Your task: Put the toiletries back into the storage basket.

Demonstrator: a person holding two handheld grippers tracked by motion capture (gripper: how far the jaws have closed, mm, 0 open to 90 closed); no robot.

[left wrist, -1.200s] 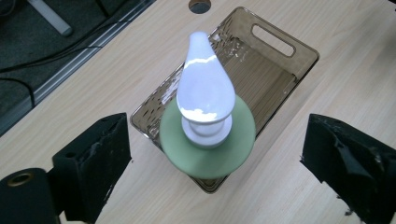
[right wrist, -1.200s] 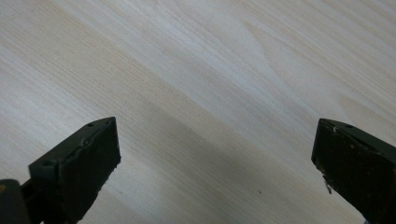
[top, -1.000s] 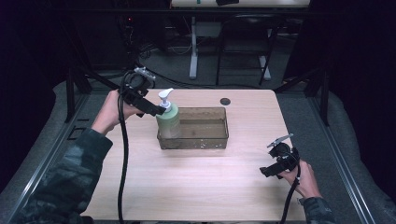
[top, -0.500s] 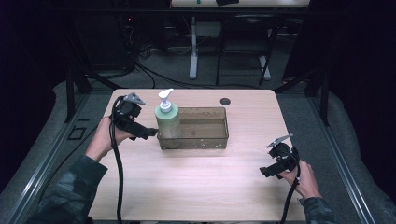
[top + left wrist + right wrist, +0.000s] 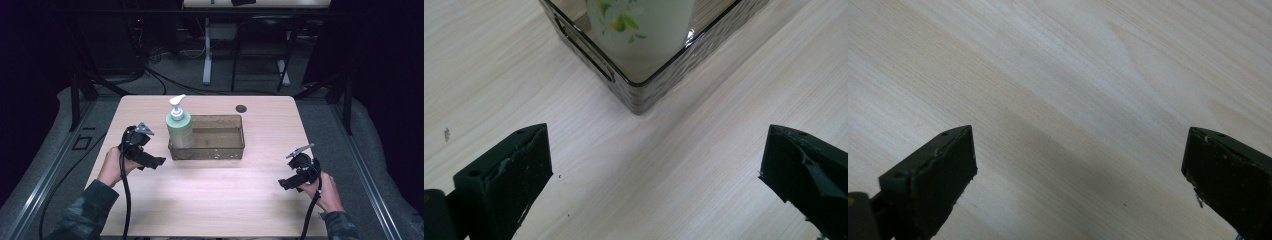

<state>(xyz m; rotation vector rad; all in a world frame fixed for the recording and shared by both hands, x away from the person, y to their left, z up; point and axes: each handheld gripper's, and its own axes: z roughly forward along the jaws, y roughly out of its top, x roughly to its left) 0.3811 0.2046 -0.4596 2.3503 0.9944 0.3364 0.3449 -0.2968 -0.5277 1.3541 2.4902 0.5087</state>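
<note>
Now left tongs (image 5: 654,165) gaping, near bin (image 5: 634,87) corner

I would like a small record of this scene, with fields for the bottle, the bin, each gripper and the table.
bottle: green pump bottle with white pump, upright in the left end of the bin
bin: clear smoky bin, rectangular, mid-table, nothing else visible in it
left gripper: left gripper open, holding nothing, just left of the bin, apart from it
right gripper: right gripper open, holding nothing, over bare wood near the right front
table: light wooden table, small dark round spot near the far edge
</note>
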